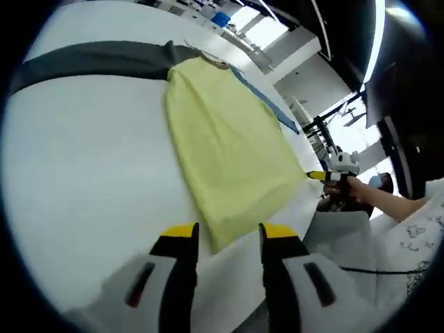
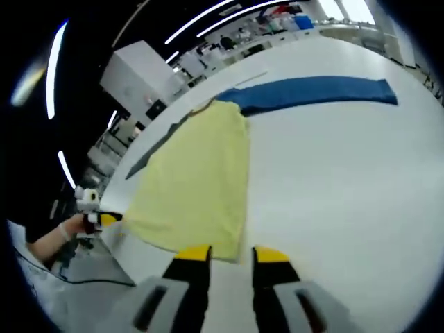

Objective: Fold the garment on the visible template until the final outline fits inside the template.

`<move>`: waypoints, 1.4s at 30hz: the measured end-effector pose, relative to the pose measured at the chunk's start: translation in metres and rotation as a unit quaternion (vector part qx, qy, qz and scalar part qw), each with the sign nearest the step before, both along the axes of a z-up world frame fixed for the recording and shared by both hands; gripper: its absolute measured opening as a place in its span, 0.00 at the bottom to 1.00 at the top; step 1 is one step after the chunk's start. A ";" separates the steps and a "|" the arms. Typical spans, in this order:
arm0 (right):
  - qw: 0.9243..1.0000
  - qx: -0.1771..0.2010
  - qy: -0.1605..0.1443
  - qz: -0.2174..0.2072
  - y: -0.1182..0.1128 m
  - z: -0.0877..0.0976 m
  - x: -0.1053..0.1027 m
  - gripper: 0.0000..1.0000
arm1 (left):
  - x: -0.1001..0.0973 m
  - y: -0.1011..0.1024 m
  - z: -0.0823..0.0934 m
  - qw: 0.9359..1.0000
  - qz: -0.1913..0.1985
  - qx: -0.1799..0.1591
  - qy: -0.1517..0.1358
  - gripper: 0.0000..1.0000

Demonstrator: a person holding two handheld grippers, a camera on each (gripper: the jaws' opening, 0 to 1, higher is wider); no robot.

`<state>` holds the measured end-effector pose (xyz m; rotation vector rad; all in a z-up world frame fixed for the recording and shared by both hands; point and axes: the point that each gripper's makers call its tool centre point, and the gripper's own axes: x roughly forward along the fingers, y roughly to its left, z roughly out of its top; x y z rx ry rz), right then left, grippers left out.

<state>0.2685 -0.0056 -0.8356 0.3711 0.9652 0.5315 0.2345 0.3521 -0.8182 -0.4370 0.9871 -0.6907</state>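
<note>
A yellow garment [image 1: 225, 146] lies folded into a long flat shape on the white table [image 1: 83, 180]. Its far end, at the collar, meets a dark grey band [image 1: 90, 59] and a blue band [image 1: 267, 104]. My left gripper [image 1: 229, 236] stands open, and the garment's near corner reaches in between its yellow tips. In the right gripper view the yellow garment [image 2: 194, 184] runs up to the blue band [image 2: 312, 90]. My right gripper [image 2: 232, 255] is open at the cloth's other near corner. Each gripper also appears small in the other's view, at a garment corner.
A person's hand [image 1: 361, 191] holds the right gripper [image 1: 331, 173] at the table's edge. The left gripper [image 2: 97, 218] shows beside a hand [image 2: 66, 232]. Broad bare white table [image 2: 347, 194] lies beside the garment. Shelves and ceiling lights stand beyond.
</note>
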 end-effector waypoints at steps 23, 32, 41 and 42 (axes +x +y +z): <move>0.996 -0.049 -0.071 0.000 -0.025 0.013 0.013 0.90 | 0.025 0.013 0.029 0.975 -0.044 0.107 -0.190 0.99; 0.995 -0.054 -0.085 -0.014 -0.039 0.023 0.022 0.99 | 0.025 0.007 0.033 0.973 -0.034 0.105 -0.202 0.99; 0.994 -0.061 -0.086 -0.009 -0.057 0.026 0.027 0.96 | 0.027 0.005 0.035 0.968 -0.033 0.119 -0.219 0.99; 0.994 -0.061 -0.088 -0.010 -0.060 0.027 0.028 0.96 | 0.028 0.004 0.037 0.967 -0.031 0.122 -0.220 0.98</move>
